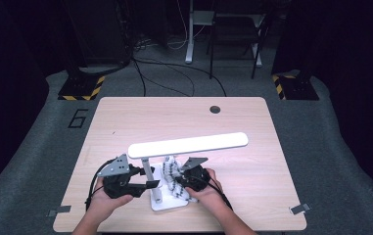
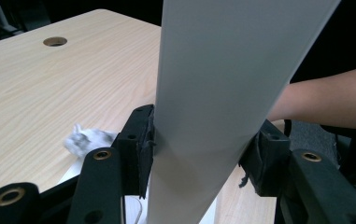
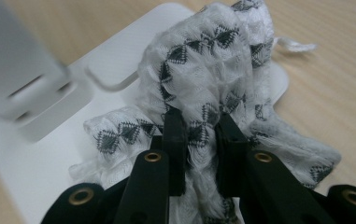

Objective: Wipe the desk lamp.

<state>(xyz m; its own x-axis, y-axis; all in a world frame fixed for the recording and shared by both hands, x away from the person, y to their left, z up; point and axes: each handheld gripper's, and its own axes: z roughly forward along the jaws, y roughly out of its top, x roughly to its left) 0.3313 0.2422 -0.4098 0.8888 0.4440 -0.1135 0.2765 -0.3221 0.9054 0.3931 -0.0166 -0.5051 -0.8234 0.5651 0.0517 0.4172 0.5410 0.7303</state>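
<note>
L gripper (image 1: 151,184) sat at the near-left of the worktop (image 1: 125,117), held in the person's left hand (image 1: 106,199). Its jaws were clenched on the desk lamp (image 1: 188,144): in the left gripper view the lamp's flat white post filled the gap between the jaws, both pads pressed against its sides. Lamp's long lit bar ran level above both grippers; its white base (image 3: 21,158) lay flat on the worktop below the jaws, between the two grippers.

Just right of the post, a crumpled white cloth w/ black diamond pattern (image 3: 213,79) lay on the base, part of it spilling over the base's edge onto the worktop. In the left gripper view a bit of that cloth showed beyond the L-hand jaw, low on the wood.

R gripper (image 3: 198,140), in the right hand (image 1: 207,188), had its jaws clamped tight on a bunched fold of the cloth, fabric pinched between them and bulging up past the tips. Post foot was off to the jaws' left, blurred.
</note>
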